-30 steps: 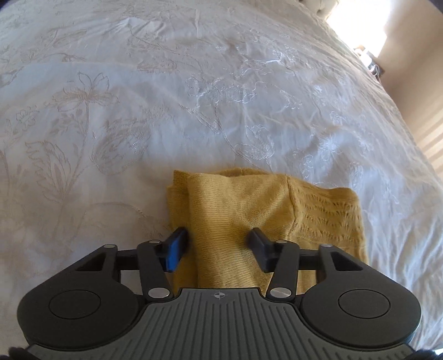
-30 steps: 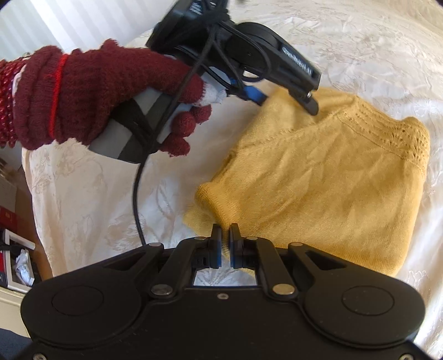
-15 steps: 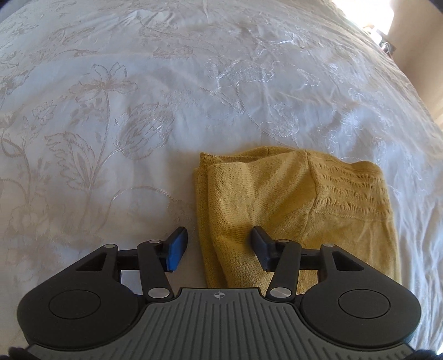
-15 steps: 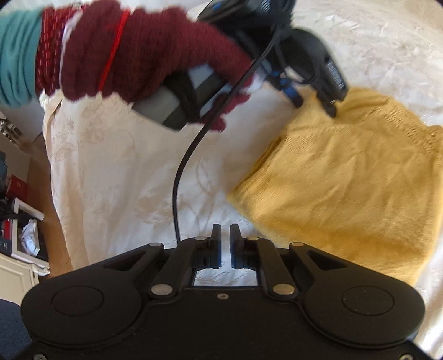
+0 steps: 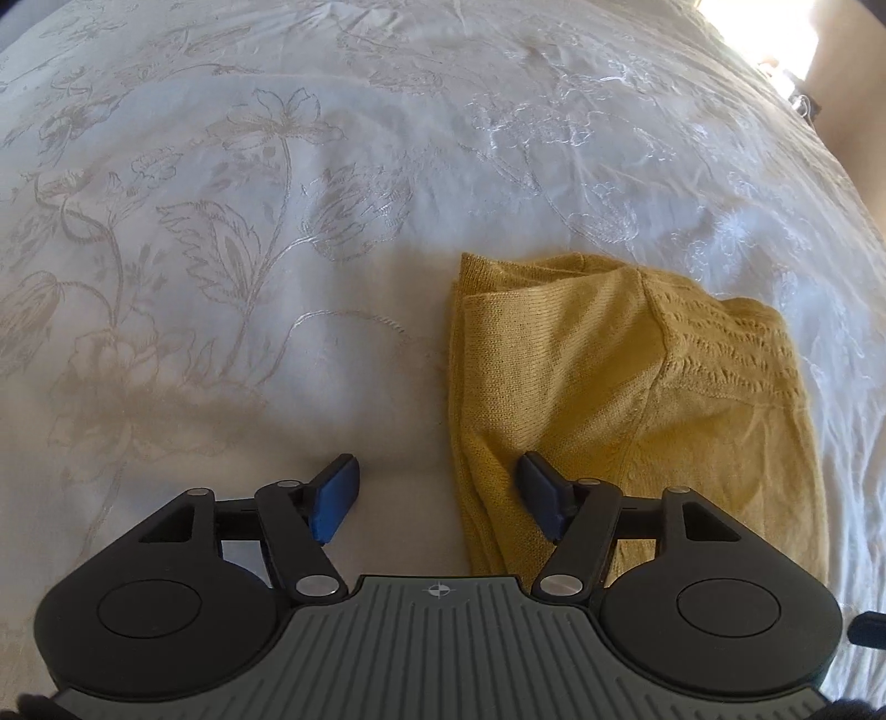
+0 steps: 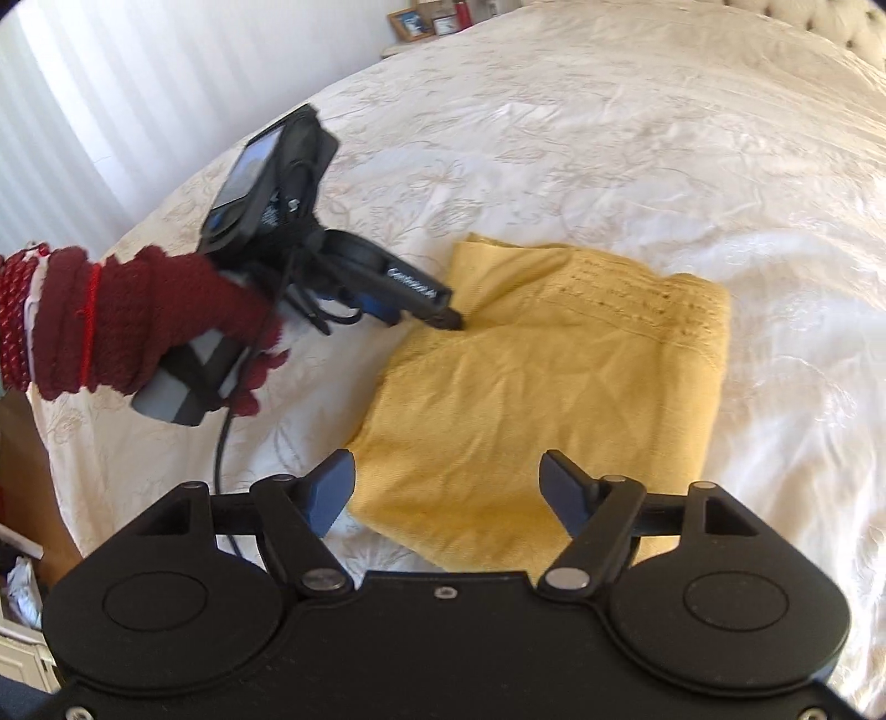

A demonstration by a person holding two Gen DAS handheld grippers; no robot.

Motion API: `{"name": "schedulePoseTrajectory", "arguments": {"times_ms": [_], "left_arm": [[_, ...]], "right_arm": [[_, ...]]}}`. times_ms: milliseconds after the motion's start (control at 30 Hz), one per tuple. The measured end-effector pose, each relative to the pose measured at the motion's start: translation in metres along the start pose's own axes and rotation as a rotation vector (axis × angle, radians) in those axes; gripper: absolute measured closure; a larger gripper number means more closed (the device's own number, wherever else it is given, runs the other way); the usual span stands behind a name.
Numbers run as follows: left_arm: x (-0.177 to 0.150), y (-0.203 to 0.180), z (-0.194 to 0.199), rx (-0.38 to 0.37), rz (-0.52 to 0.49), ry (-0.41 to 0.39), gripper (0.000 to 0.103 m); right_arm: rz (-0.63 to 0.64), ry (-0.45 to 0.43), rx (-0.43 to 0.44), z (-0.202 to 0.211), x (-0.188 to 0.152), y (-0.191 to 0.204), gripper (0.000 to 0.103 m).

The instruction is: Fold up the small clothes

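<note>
Spreading across both views, a white bedspread with stitched flowers takes up nearly all the room, with wide bare cloth to the left of and beyond the folded yellow sweater; in the right wrist view the bed's near-left edge drops toward white curtains, and framed pictures stand beyond its far corner. The sweater lies flat near the bed's near side as a rough rectangle, with its long axis running away from the left wrist camera, its folded edge on the left and its patterned knit band at the far right corner. In the right wrist view it sits just ahead of the fingers. The left gripper is spread wide, its right finger over the sweater's left edge and its left finger over bare bedspread; it holds nothing. From the other side, it points down at the sweater's far-left edge, gripped by a hand in a dark red knit glove, and pale lettering on its arm is too blurred to read. The right gripper is also spread wide and empty, over the sweater's near edge.
</note>
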State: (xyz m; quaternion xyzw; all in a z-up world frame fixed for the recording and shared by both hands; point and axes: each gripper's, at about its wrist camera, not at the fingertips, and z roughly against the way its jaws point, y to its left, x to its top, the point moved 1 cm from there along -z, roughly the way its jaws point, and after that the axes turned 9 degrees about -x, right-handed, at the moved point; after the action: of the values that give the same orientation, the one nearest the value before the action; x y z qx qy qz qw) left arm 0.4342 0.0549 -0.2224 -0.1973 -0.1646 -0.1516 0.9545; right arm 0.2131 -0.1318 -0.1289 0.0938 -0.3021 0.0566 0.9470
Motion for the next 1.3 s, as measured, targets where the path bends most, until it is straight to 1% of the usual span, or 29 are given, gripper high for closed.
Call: {"name": "schedulePoseTrajectory", "arguments": {"times_ms": [67,167,233,333,400,433,500,567,667,767,800,867,1000,1067,1167,1300], "left_arm": [[0.0,0.002,0.003,0.002,0.016,0.003,0.037],[0.001,-0.001,0.013,0.031,0.013,-0.009,0.038],[-0.002,-0.009,0.029,0.05,-0.009,-0.053,0.038],[-0.012,-0.027,0.053,0.029,-0.051,-0.117,0.037],[-0.022,-0.04,0.062,0.014,-0.078,-0.133,0.033],[-0.027,-0.045,0.064,0.011,-0.087,-0.136,0.033],[-0.038,-0.055,0.065,-0.001,-0.094,-0.136,0.032],[-0.051,-0.062,0.06,-0.014,-0.094,-0.117,0.032],[-0.071,-0.063,0.044,0.011,-0.09,-0.052,0.032],[-0.093,-0.051,0.03,0.061,-0.059,0.014,0.032],[-0.099,-0.046,0.028,0.061,-0.043,0.02,0.029],[-0.106,-0.036,0.03,0.05,-0.01,0.006,0.024],[-0.111,-0.027,0.038,0.04,0.031,0.008,0.024],[-0.112,-0.022,0.043,0.021,0.065,0.005,0.024],[-0.114,-0.017,0.055,-0.018,0.117,-0.028,0.024],[-0.109,-0.018,0.064,-0.085,0.144,-0.064,0.023]], "right_arm": [[-0.023,-0.007,0.001,0.002,-0.001,-0.01,0.018],[-0.05,-0.015,-0.009,0.006,-0.006,-0.019,0.018],[-0.066,-0.02,-0.016,0.006,-0.011,-0.023,0.017],[-0.096,-0.022,-0.014,0.005,-0.016,-0.028,0.014],[-0.107,-0.021,-0.011,0.004,-0.019,-0.032,0.014],[-0.109,-0.019,-0.01,0.003,-0.02,-0.033,0.014],[-0.108,-0.019,-0.009,0.009,-0.024,-0.034,0.014],[-0.11,-0.021,-0.007,0.013,-0.026,-0.037,0.014],[-0.11,-0.018,0.0,0.016,-0.03,-0.041,0.013],[-0.105,-0.016,0.005,0.019,-0.032,-0.045,0.01],[-0.106,-0.016,0.007,0.02,-0.032,-0.047,0.01],[-0.105,-0.018,0.005,0.023,-0.033,-0.05,0.009],[-0.109,-0.023,0.001,0.025,-0.031,-0.061,0.008],[-0.112,-0.022,-0.001,0.023,-0.027,-0.067,0.005],[-0.113,-0.019,-0.007,0.017,-0.018,-0.077,0.004],[-0.152,-0.01,-0.003,0.002,-0.002,-0.094,0.001]]}}
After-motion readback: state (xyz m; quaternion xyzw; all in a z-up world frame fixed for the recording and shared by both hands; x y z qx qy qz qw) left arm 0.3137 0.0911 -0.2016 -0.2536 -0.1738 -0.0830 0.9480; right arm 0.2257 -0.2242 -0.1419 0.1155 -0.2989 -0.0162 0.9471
